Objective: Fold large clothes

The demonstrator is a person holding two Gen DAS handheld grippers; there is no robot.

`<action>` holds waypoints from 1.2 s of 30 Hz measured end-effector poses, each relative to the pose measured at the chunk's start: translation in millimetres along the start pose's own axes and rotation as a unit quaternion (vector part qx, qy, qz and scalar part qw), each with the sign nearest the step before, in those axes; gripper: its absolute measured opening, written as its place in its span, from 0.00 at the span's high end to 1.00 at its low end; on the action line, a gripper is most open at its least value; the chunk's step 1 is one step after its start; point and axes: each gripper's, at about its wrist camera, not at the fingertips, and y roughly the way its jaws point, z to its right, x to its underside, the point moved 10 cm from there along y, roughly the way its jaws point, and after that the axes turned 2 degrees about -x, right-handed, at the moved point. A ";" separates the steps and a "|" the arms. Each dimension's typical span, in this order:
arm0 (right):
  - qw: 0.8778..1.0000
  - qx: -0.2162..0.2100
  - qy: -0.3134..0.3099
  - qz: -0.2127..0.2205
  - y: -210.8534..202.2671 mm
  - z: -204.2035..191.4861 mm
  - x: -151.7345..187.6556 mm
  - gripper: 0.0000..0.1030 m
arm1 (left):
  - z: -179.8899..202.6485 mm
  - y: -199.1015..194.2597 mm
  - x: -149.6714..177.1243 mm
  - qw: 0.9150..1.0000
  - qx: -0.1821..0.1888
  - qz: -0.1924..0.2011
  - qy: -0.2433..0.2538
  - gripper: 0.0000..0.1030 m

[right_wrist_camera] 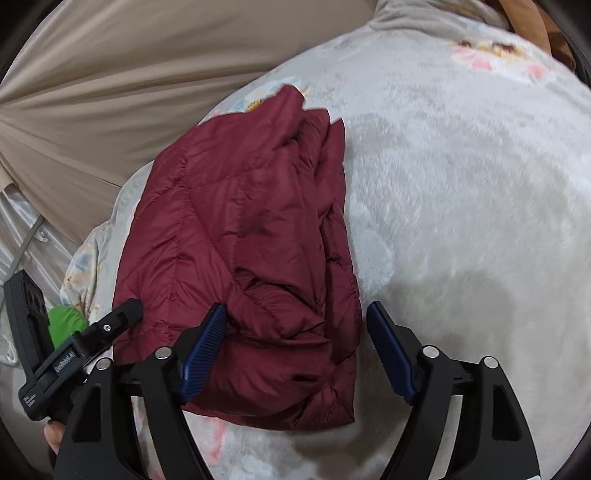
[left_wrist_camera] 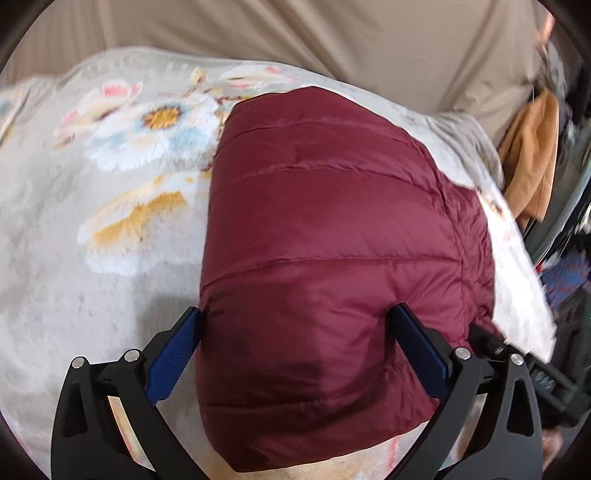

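Note:
A maroon quilted down jacket [left_wrist_camera: 325, 236] lies folded into a compact bundle on a fluffy floral blanket [left_wrist_camera: 92, 258]. My left gripper [left_wrist_camera: 299, 317] is open, its blue pads [left_wrist_camera: 173, 362] standing on either side of the jacket's near end. In the right wrist view the folded jacket [right_wrist_camera: 240, 240] shows its layered edges on the right side. My right gripper [right_wrist_camera: 295, 314] is open over the jacket's near right corner. The left gripper's body [right_wrist_camera: 88, 339] shows at the jacket's left edge there.
The blanket [right_wrist_camera: 461, 221] covers a bed. A beige sheet [left_wrist_camera: 295, 33] lies beyond it. Orange-brown cloth [left_wrist_camera: 532, 158] hangs at the right, past the blanket edge. A green object [right_wrist_camera: 64, 321] sits at the lower left in the right wrist view.

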 end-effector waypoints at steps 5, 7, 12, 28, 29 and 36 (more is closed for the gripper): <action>1.000 -0.020 0.006 -0.007 7.0 -0.5 -2.6 0.19 | -8.0 15.5 1.8 0.998 0.045 -0.026 -0.031 0.04; 1.000 -0.024 0.002 -0.011 9.9 -1.9 -5.2 0.19 | -6.6 22.3 2.2 0.997 0.056 -0.036 -0.036 0.04; 0.998 -0.050 0.005 -0.025 18.6 -9.5 -10.7 0.18 | 0.0 29.9 2.5 0.996 0.070 -0.052 -0.029 0.04; 0.995 -0.067 -0.076 0.016 -6.0 -74.4 -40.0 0.80 | 54.5 -29.4 -45.1 0.988 0.080 0.041 0.122 0.59; 0.994 -0.068 -0.082 0.026 -11.9 -80.5 -43.4 0.80 | 58.5 -35.3 -51.1 0.987 0.084 0.049 0.127 0.60; 0.979 -0.075 -0.150 0.112 -58.2 -142.2 -90.8 0.80 | 74.5 -105.9 -105.2 0.968 0.100 0.156 0.168 0.61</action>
